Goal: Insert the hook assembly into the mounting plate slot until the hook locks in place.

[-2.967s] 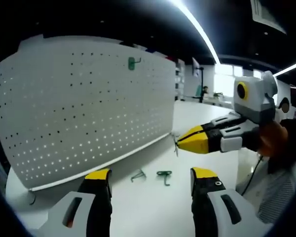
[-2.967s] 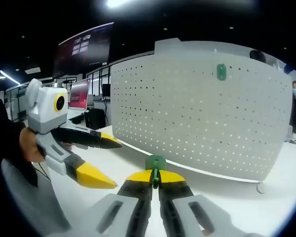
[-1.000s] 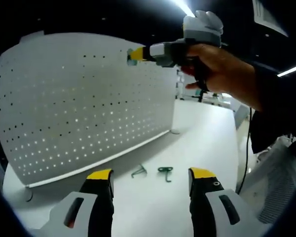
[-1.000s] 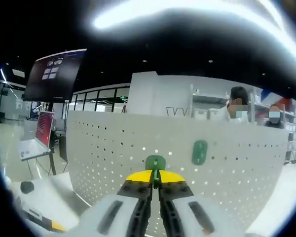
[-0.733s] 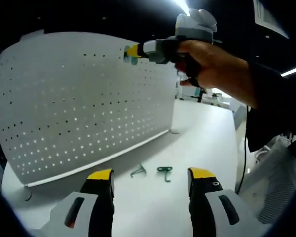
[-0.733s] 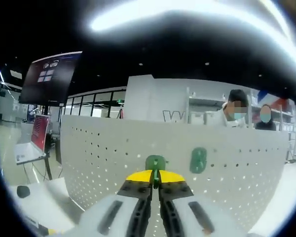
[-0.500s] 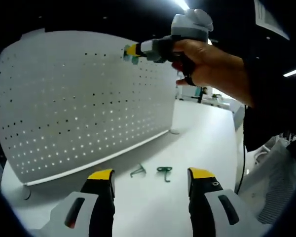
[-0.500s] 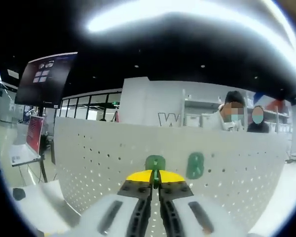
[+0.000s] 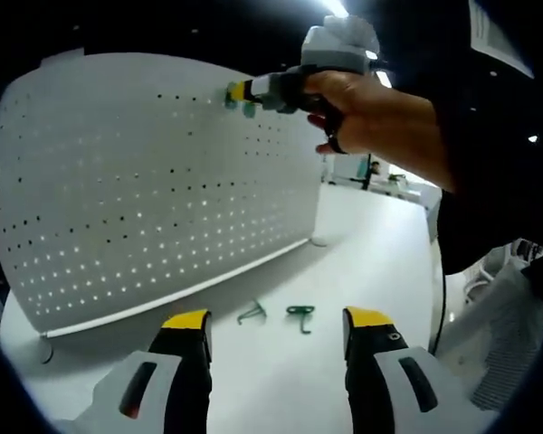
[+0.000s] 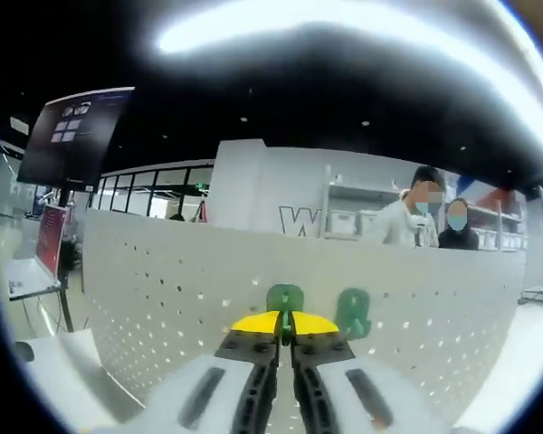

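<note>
A white perforated mounting plate (image 9: 145, 199) stands upright on the table. High on it hangs a mounted green hook (image 9: 250, 109). A person's hand holds my right gripper (image 9: 238, 91) at the plate's upper part, shut on a green hook assembly (image 9: 228, 98) just beside the mounted hook. In the right gripper view, the held hook assembly (image 10: 285, 297) sticks up between the shut jaws of my right gripper (image 10: 285, 324), close to the plate (image 10: 163, 289), with the mounted hook (image 10: 353, 313) just to its right. My left gripper (image 9: 276, 318) stands open low over the table.
Two loose green hooks (image 9: 252, 314) (image 9: 300, 316) lie on the white table (image 9: 371, 235) in front of the plate's foot. The person's dark sleeve (image 9: 498, 154) crosses the right side. Behind the plate stand two people (image 10: 434, 221) and a dark screen (image 10: 72, 136).
My right gripper rose from table level to the plate's upper part with the hook assembly, then crept closer to the plate beside the mounted hook. The left gripper stayed put and open.
</note>
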`<state>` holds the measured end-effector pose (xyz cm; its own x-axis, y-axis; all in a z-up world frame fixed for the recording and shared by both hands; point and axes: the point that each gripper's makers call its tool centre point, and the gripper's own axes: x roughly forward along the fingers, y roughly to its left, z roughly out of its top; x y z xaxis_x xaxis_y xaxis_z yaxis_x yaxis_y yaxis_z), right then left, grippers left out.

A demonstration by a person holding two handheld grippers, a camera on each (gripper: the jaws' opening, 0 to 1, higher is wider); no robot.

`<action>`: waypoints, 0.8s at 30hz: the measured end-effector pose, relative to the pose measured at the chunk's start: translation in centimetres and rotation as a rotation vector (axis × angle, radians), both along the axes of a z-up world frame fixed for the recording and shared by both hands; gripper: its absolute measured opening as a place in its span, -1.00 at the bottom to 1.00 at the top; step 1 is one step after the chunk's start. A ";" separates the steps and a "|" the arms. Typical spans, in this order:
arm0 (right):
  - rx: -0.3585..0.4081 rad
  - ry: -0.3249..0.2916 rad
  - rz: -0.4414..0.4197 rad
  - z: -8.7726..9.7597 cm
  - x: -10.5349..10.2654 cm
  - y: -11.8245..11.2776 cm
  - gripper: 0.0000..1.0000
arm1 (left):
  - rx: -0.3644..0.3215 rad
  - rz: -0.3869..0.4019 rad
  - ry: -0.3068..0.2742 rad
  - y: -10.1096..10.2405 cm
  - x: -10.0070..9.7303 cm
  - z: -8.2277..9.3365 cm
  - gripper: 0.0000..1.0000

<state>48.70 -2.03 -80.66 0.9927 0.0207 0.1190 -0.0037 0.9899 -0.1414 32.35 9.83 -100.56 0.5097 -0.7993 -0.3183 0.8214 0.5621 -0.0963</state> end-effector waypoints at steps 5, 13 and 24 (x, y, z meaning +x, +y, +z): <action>0.004 0.012 -0.011 -0.2 0.6 -0.3 -0.98 | -0.005 -0.001 0.005 0.0 0.0 0.0 0.18; 0.000 0.010 -0.014 0.1 0.8 -0.1 -0.98 | -0.010 -0.003 0.010 0.0 0.0 0.0 0.17; -0.028 0.020 -0.027 0.1 1.0 0.2 -0.98 | -0.017 0.001 0.015 0.1 0.2 0.1 0.16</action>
